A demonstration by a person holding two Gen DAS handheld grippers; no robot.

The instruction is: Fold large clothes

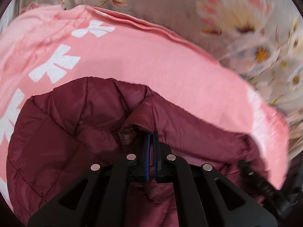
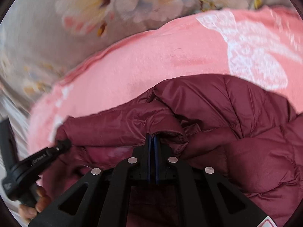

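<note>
A maroon quilted jacket lies bunched on a pink cloth with white prints. My left gripper is shut, its blue pads pinching a hemmed edge of the jacket at the tips. In the right wrist view the jacket spreads to the right, and my right gripper is shut on another fold of its edge. The left gripper also shows at the far left of that view, gripping the jacket's rim. The right gripper's tip shows at the lower right of the left wrist view.
The pink cloth lies on a grey bedsheet with a flower print, which fills the far side in both views. A hand holds the left gripper's handle at the lower left.
</note>
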